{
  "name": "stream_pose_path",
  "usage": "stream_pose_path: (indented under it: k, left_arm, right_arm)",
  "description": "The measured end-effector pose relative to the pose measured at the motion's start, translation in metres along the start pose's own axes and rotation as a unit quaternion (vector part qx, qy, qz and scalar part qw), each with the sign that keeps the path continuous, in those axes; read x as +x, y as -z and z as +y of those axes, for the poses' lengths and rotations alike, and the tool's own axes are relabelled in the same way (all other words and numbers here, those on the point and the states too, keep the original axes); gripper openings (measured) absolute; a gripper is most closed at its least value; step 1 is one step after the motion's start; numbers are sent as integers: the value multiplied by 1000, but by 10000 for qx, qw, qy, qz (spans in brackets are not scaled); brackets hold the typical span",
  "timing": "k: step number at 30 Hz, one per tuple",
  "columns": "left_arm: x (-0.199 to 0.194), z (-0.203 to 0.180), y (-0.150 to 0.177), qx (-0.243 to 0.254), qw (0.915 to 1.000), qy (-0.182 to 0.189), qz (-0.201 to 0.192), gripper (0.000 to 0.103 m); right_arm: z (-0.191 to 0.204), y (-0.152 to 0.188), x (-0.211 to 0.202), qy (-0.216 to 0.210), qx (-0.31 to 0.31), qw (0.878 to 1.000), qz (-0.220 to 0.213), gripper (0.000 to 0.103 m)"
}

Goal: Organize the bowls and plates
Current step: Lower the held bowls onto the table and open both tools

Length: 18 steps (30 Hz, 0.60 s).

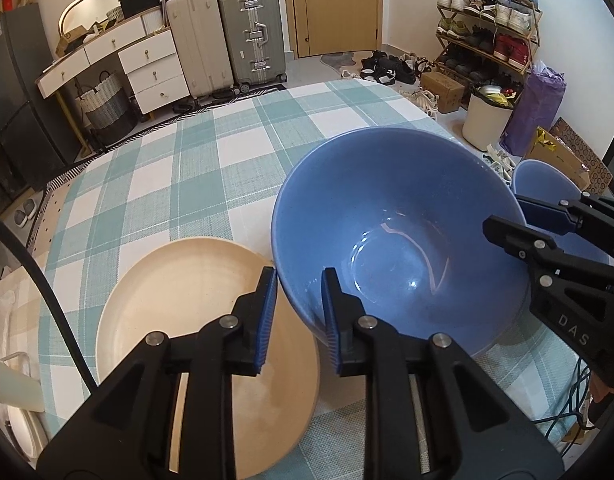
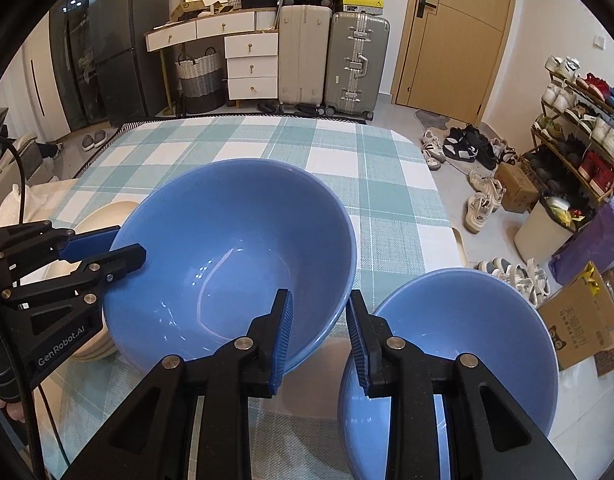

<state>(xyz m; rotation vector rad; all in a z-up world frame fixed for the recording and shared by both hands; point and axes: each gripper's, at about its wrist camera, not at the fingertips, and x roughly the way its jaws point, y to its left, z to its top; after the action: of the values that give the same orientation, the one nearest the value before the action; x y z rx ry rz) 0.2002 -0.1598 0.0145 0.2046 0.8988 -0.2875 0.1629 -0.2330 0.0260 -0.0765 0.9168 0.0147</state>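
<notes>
A large blue bowl [image 1: 399,236] [image 2: 235,256] stands on the checked tablecloth. My left gripper [image 1: 297,314] is open and straddles its near-left rim, one pad outside and one inside. My right gripper [image 2: 319,340] is open and straddles its near-right rim; it also shows in the left wrist view [image 1: 503,216]. A cream plate [image 1: 203,344] [image 2: 99,216] lies left of the big bowl, under my left gripper. A smaller blue bowl [image 2: 459,344] [image 1: 547,184] sits at the table's right edge, under my right gripper's right finger.
The table [image 2: 267,140] with the teal-and-white cloth stretches away ahead. White objects [image 1: 15,392] lie at the table's left edge. Suitcases, a drawer unit, a shoe rack and shoes stand on the floor beyond.
</notes>
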Motion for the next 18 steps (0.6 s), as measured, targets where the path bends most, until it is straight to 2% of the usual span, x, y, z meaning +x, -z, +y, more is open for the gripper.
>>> stream_pose_path:
  k: [3, 5, 6, 8, 9, 11, 15, 18]
  left_arm:
    - [1, 1, 1, -26, 10000, 30, 37, 22]
    - [2, 2, 2, -50, 9999, 77, 86, 24]
    - [2, 3, 2, -66, 9999, 102, 104, 27]
    - [1, 4, 3, -113, 9997, 191, 109, 33]
    - [0, 4, 3, -140, 9995, 256, 104, 40]
    - [-5, 5, 5, -199, 9992, 346, 61, 53]
    - [-15, 2, 6, -278, 9986, 441, -24, 75]
    - [-25, 0, 6, -336, 9975, 620, -65, 77]
  right_arm:
    - [-2, -2, -3, -42, 34, 10000, -76, 34]
    - [-5, -3, -6, -106, 89, 9998, -123, 48]
    - [-8, -4, -7, -150, 132, 9997, -144, 51]
    - [-12, -5, -10, -213, 220, 9994, -160, 63]
    - [-13, -5, -12, -197, 249, 9993, -193, 67]
    - [-16, -5, -17, -213, 322, 9989, -268, 82]
    - [-18, -5, -24, -284, 323, 9987, -286, 86]
    - [-24, -4, -34, -354, 421, 9980, -313, 94]
